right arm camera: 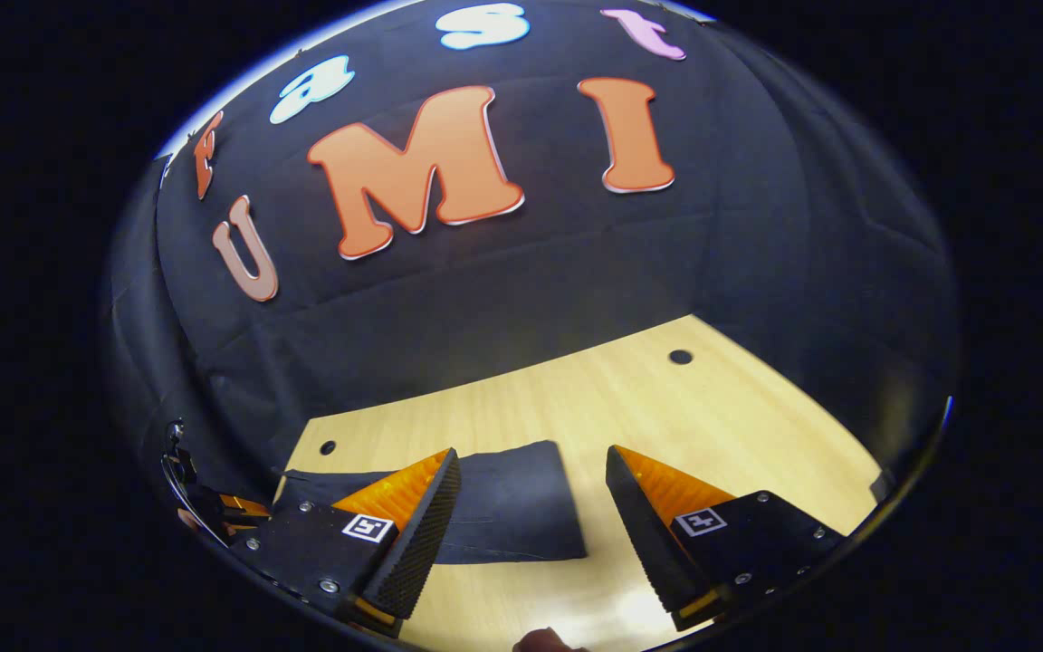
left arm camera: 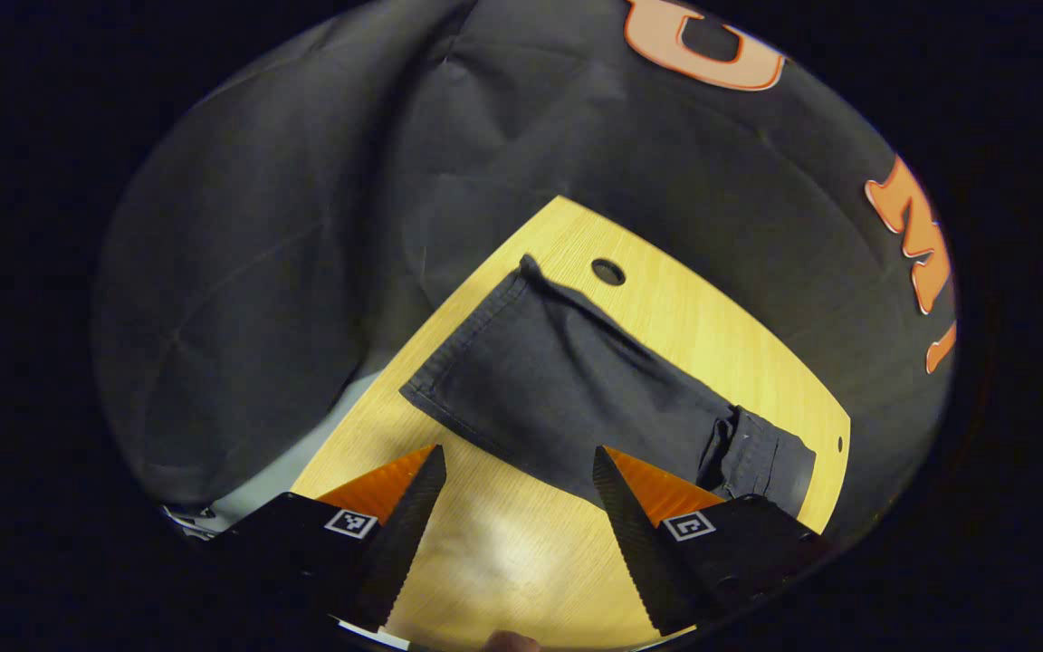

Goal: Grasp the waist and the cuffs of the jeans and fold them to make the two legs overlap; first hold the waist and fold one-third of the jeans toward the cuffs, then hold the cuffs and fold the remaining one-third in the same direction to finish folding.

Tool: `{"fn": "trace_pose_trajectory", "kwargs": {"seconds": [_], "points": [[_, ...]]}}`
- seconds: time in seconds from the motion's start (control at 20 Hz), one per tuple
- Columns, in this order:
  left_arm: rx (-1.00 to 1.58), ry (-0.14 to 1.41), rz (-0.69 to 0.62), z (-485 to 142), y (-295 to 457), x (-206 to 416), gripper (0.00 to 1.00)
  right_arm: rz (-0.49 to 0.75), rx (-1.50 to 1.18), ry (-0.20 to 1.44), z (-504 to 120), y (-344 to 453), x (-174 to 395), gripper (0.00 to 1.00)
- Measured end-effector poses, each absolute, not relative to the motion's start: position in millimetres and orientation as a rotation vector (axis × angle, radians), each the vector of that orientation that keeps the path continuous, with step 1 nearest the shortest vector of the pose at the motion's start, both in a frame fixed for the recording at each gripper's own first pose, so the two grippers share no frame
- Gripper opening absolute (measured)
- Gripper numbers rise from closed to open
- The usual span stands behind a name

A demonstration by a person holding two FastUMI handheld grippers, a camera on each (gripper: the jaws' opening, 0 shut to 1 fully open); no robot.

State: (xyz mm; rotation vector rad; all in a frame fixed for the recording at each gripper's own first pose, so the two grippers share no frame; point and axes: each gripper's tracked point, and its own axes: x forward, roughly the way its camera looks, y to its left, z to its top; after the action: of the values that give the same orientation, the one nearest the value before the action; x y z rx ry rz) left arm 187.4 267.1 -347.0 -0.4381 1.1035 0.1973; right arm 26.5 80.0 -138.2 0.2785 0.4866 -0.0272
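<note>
Dark jeans (left arm camera: 567, 389) lie flat on the wooden table (left arm camera: 703, 317), the two legs overlapped into one long strip. The cuffs are toward the upper left and the bunched waist (left arm camera: 761, 457) at the lower right in the left gripper view. My left gripper (left arm camera: 518, 453) is open above the near edge of the jeans, holding nothing. In the right gripper view one end of the jeans (right arm camera: 512, 507) lies just beyond my right gripper (right arm camera: 532, 462), which is open and holding nothing. The other gripper (right arm camera: 214, 507) shows at the far left edge of that view.
The table (right arm camera: 721, 426) has small round holes (left arm camera: 607, 272) (right arm camera: 680, 357) (right arm camera: 328, 447) near its edges. The booth's black cloth wall stands close behind the table on the far sides. Bare wood lies to the right of the jeans in the right gripper view.
</note>
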Motion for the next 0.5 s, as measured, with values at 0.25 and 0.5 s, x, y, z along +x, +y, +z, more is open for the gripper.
{"fn": "trace_pose_trajectory", "kwargs": {"seconds": [0.25,0.5], "points": [[-0.53,1.22,0.278,-386,278,203,0.99,-0.213,0.249,0.412,-109,-11,-7,0.98],[-0.545,1.311,0.407,-420,294,212,0.98,-0.343,0.241,0.37,-90,-70,-36,0.98]]}}
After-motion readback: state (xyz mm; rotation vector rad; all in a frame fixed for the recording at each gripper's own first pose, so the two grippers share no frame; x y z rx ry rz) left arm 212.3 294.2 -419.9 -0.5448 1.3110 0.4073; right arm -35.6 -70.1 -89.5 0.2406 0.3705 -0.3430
